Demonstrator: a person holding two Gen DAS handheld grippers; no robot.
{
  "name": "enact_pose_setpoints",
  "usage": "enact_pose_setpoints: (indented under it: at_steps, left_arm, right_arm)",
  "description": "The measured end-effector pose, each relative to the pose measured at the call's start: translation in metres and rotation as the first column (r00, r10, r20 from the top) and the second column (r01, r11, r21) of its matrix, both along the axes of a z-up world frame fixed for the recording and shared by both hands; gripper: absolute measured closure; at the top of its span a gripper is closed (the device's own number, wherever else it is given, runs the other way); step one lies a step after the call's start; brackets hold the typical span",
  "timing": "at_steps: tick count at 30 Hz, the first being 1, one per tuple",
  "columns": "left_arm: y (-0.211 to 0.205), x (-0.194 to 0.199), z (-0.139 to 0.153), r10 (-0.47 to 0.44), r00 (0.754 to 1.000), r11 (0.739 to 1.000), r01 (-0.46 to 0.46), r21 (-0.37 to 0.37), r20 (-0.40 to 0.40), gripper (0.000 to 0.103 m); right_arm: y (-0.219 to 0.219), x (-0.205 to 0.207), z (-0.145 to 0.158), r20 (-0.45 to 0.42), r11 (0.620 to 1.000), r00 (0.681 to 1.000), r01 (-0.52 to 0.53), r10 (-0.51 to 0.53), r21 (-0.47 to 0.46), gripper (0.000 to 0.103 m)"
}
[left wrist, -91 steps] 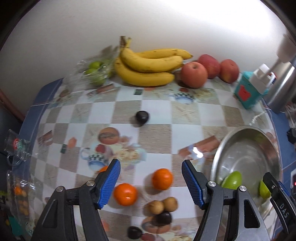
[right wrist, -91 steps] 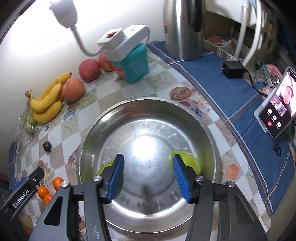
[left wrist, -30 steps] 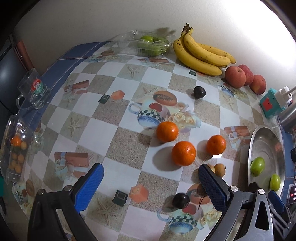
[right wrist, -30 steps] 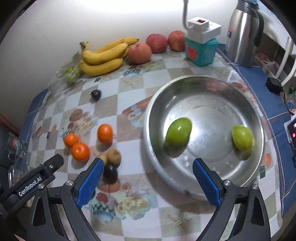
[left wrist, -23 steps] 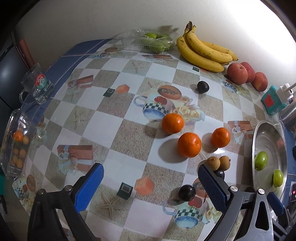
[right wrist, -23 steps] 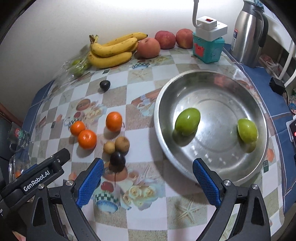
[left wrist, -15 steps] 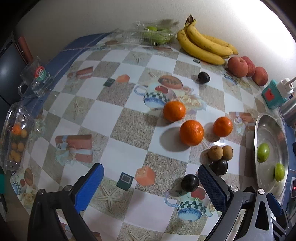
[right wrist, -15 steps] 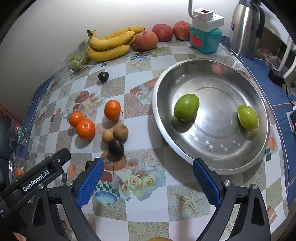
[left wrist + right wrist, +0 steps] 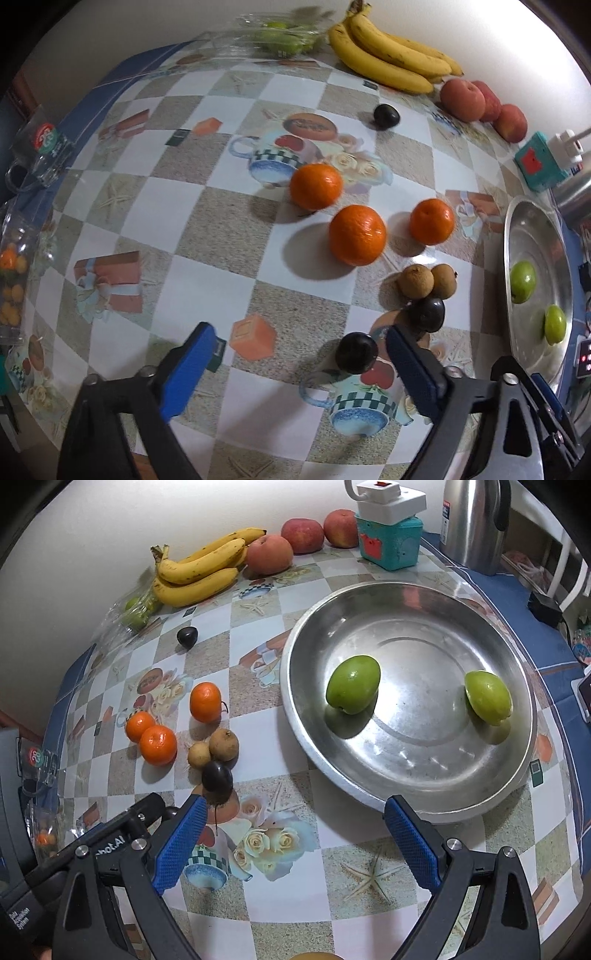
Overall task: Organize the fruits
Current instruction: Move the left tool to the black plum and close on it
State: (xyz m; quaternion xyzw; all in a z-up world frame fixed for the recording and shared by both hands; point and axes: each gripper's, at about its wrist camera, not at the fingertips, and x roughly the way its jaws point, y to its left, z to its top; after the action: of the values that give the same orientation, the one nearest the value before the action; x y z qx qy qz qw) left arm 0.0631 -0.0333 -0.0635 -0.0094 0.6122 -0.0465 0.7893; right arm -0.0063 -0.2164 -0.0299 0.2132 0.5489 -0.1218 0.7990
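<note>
A steel bowl (image 9: 436,797) (image 9: 517,229) holds two green fruits (image 9: 353,689) (image 9: 487,697). On the checked tablecloth lie three oranges (image 9: 357,235) (image 9: 158,745), two brown fruits (image 9: 416,281) (image 9: 223,744) and dark plums (image 9: 356,352) (image 9: 429,314) (image 9: 217,776). A third plum (image 9: 386,116) lies farther back. My left gripper (image 9: 297,363) is open and empty, with the nearest plum between its fingers. My right gripper (image 9: 293,840) is open and empty above the table before the bowl.
Bananas (image 9: 388,61) (image 9: 199,572), three red apples (image 9: 461,99) (image 9: 269,554) and a bag of green fruit (image 9: 273,37) line the back wall. A teal box with a white plug (image 9: 389,542) and a steel kettle (image 9: 474,520) stand at the back right. A glass mug (image 9: 40,147) stands at the left edge.
Both grippers have pulled back and opened wide since three seconds ago. Over the last second the left gripper has shifted forward and right toward the nearest plum; the right has drifted left.
</note>
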Motion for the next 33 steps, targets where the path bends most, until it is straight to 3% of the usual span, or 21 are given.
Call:
enact_pose_setpoints:
  at_steps: [13, 33]
  left_arm:
    - [-0.023, 0.003, -0.008, -0.078, 0.996, 0.997, 0.077, -0.015, -0.04, 0.04]
    - [-0.051, 0.0, -0.021, -0.127, 0.989, 0.992, 0.128, -0.003, -0.07, 0.07]
  right_arm:
    - [-0.007, -0.002, 0.001, -0.002, 1.0, 1.0, 0.029, -0.029, 0.0, 0.006]
    - [-0.015, -0.005, 0.002, -0.001, 0.998, 0.998, 0.063, -0.063, 0.0, 0.006]
